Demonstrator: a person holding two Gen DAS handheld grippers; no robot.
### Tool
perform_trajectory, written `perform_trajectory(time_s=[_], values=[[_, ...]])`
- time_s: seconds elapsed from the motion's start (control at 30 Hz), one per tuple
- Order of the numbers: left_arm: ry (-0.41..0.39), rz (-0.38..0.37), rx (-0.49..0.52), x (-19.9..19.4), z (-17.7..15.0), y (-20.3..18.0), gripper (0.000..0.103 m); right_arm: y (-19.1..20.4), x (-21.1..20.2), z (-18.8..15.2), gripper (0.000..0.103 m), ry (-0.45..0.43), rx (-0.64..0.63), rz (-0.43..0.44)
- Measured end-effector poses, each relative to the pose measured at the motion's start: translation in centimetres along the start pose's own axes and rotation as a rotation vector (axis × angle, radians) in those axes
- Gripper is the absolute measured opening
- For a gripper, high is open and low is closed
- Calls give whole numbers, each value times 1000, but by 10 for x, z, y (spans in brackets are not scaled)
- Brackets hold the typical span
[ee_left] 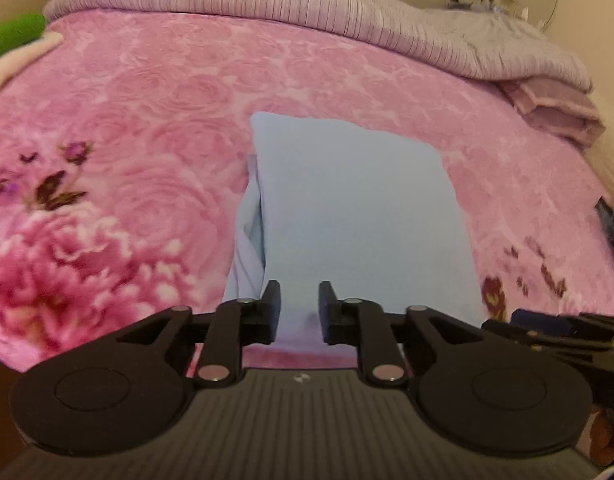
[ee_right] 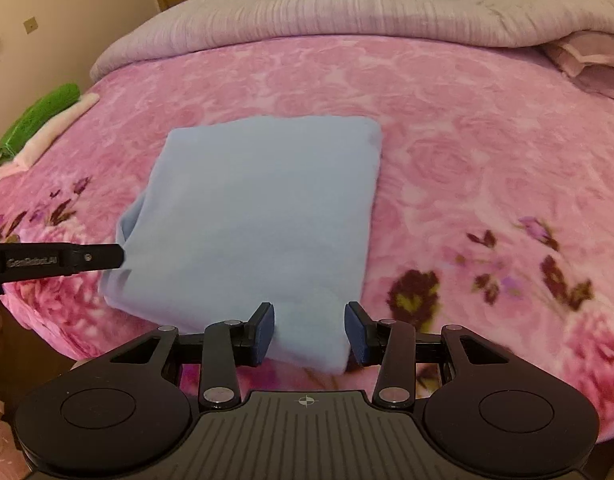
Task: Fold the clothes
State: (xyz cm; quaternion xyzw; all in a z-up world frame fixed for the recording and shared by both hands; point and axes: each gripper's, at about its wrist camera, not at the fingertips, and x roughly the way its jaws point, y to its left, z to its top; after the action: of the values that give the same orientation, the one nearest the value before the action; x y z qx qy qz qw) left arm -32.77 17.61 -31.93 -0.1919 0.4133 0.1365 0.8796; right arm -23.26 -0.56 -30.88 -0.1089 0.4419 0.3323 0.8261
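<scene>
A light blue garment (ee_right: 259, 216) lies folded into a rectangle on the pink floral blanket (ee_right: 467, 152); it also shows in the left wrist view (ee_left: 359, 216). My left gripper (ee_left: 299, 308) is open, its fingers astride the garment's near edge at its left corner. My right gripper (ee_right: 310, 330) is open, its blue pads (ee_right: 267, 332) on either side of the garment's near right corner. The left gripper's finger (ee_right: 87, 258) enters the right wrist view beside the garment's left edge.
A green cloth (ee_right: 39, 116) on a folded cream cloth (ee_right: 55, 132) lies at the bed's left edge. A rolled grey duvet (ee_right: 347, 12) runs along the far side, with a mauve folded blanket (ee_right: 591, 64) at the right. The near bed edge sits just under both grippers.
</scene>
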Motion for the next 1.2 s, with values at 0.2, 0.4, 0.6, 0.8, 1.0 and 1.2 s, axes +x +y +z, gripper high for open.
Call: perform_trajectory(time_s=[0.2,0.4,0.6,0.8,1.0,1.2], values=[[1,35,34,-27,-19,-21,29,-3,-19,-12,57,5,39,-31],[-33,39,61,-50,-30,-30,32,3,-46,-24,63,-52,49,-31],[-73,53,65,-71,-38,-34,35,5,-67,-32,67,-95,85,-24],[-110,40,43,-89,-40,-24,40,-10,-82,-33,67,-184,197,41],[-117,-67,-93,-83,-27,18,41,-34,-73,-24,67,-235,326,111],[-66,-171,-232,-25,-9,57,44,-78,-39,-29,67,-140,508,229]])
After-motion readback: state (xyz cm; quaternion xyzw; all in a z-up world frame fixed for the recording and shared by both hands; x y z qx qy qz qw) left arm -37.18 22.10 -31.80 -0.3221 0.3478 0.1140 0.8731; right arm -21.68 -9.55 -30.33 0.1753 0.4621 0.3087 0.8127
